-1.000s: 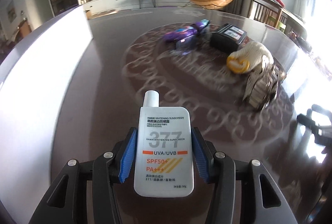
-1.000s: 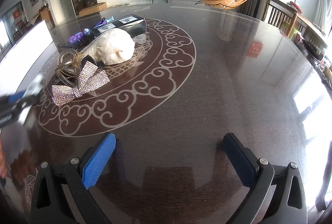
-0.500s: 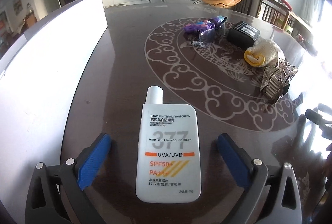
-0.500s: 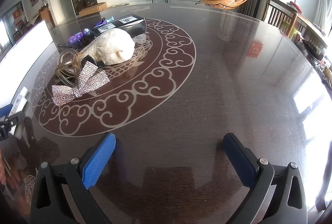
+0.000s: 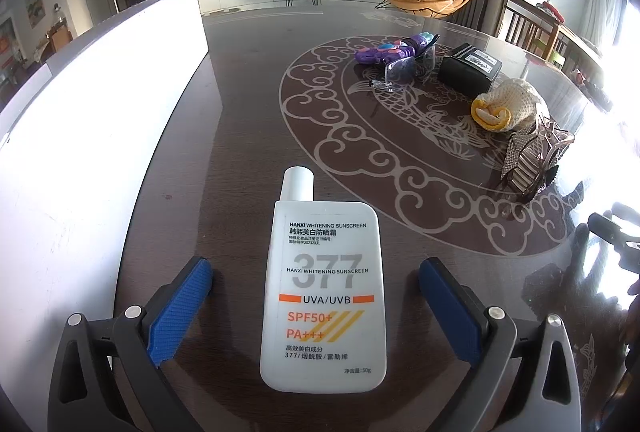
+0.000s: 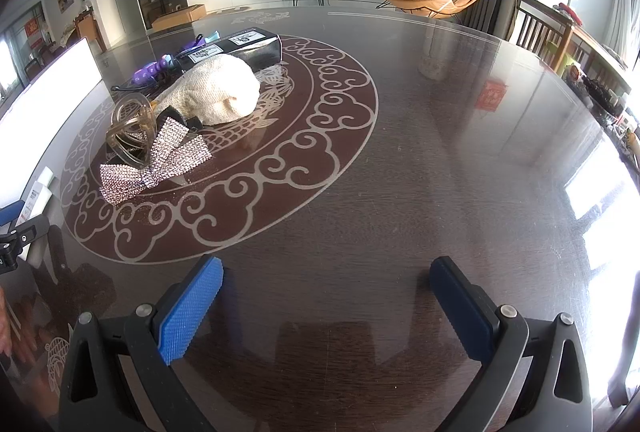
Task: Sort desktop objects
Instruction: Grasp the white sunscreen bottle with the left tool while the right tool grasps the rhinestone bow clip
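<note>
A white sunscreen bottle point(image 5: 324, 284) lies flat on the dark table, cap pointing away, between the spread fingers of my left gripper point(image 5: 316, 288), which is open and not touching it. Further right on the round pattern lie a purple toy point(image 5: 394, 49), clear glasses point(image 5: 404, 69), a black case point(image 5: 470, 67), a cream knitted hat point(image 5: 508, 103) and a rhinestone bow with a hair clip point(image 5: 532, 159). My right gripper point(image 6: 326, 292) is open and empty over bare table. The bow point(image 6: 160, 159), hat point(image 6: 218, 93) and case point(image 6: 236, 45) lie to its far left.
A tall white box wall point(image 5: 92, 103) runs along the left of the bottle. The left gripper's tip point(image 6: 16, 228) shows at the left edge of the right wrist view. Chairs point(image 6: 536, 27) stand beyond the table's far right edge.
My left gripper opened and let go of the sunscreen bottle, which now lies on the table. It also drew closer to the white box. The right gripper has not moved.
</note>
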The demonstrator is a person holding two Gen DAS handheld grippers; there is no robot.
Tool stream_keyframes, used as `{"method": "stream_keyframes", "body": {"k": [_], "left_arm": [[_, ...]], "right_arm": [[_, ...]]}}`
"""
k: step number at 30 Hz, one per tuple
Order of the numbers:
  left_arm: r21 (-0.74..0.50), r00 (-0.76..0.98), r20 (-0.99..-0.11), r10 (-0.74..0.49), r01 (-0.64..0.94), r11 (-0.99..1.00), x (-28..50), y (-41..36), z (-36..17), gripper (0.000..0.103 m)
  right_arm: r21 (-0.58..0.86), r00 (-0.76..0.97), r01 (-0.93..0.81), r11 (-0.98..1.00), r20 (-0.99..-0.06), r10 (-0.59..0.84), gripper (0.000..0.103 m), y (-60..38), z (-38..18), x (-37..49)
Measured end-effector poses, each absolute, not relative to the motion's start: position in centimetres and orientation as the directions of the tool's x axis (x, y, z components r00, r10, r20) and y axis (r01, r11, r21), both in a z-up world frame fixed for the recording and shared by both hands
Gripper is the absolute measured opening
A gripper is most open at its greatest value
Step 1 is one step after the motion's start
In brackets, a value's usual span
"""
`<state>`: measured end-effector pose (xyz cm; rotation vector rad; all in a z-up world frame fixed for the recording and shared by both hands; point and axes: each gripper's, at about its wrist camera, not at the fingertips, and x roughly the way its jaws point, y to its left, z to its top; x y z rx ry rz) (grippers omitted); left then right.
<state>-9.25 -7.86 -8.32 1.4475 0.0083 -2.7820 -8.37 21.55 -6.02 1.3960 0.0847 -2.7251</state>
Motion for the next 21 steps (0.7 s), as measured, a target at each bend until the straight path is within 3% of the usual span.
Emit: {"method": "stream_keyframes", "body": {"k": [3, 6, 9, 16, 18, 21], "left_arm": [[-0.002, -0.574, -0.819, -0.002, 0.007, -1.000, -9.2, -7.9, -8.3, 0.103], [-0.003, -0.574, -0.819, -0.002, 0.008, -1.000, -9.1, -7.9, -8.4, 0.103], [-0.004, -0.574, -0.819, -0.002, 0.009, -1.000, -9.2, -8.0, -8.2, 0.103], [-0.004, -0.574, -0.819, -0.002, 0.009, -1.000, -9.2, -8.0, -8.2, 0.103], [-0.003, -0.574, -0.819, -0.003, 0.009, -1.000, -9.2, -8.0, -8.2, 0.103], [-0.004, -0.575, -0.818, -0.003, 0.011, -1.000, -9.3, -8.0, -8.2, 0.103]], "right_arm": [[0.019, -0.581, 0.107, -0.994, -0.810, -0.078, 0.103, 20.9, -5.9, -8.5], [0.180, -0.581, 0.189, -0.965, -0.772, -0.258, 0.103, 18.8, -5.1, -8.6], [0.218, -0.597, 0.237, -0.947, -0.736, -0.319, 0.103, 14.9, -4.1, -9.9], [0.188, -0.554, 0.173, -0.967, -0.793, -0.253, 0.102, 10.1, -5.4, -16.2], [0.167, -0.557, 0.178, -0.970, -0.795, -0.239, 0.088, 11.1, -5.5, -15.6], [0.147, -0.558, 0.226, -0.963, -0.791, -0.252, 0.088, 13.2, -5.5, -13.6]]}}
